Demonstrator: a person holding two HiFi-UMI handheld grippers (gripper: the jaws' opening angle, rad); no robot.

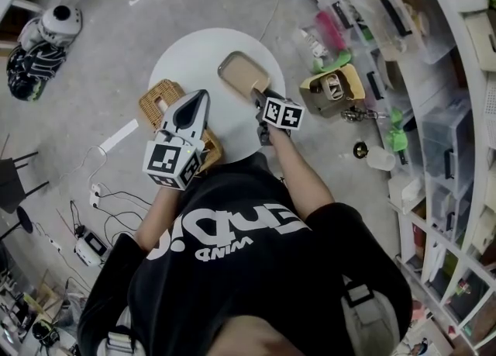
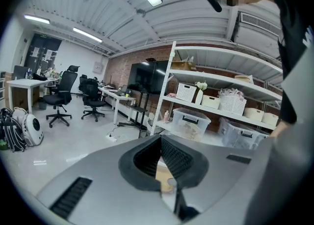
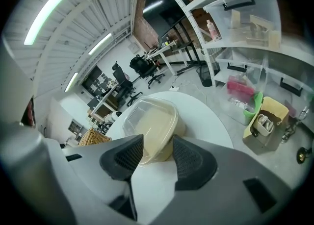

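A tan container with a clear lid (image 1: 242, 74) lies on the round white table (image 1: 182, 60). My right gripper (image 1: 256, 98) has its jaws on either side of the container's near corner and is shut on it. The right gripper view shows the container (image 3: 149, 128) filling the gap between the dark pads (image 3: 128, 156) of that gripper (image 3: 158, 153). My left gripper (image 1: 203, 97) hovers over a wicker basket (image 1: 160, 100) at the table's left edge. It is tilted up toward the room, and its tips meet, holding nothing (image 2: 161, 140).
A white shelving unit (image 1: 457, 114) with clear bins runs along the right. A yellow caddy (image 1: 333, 87) and small items stand on the floor by it. Cables and a power strip (image 1: 94, 190) lie at the left, with bags (image 1: 35, 56) beyond. Office chairs (image 2: 61, 94) stand farther off.
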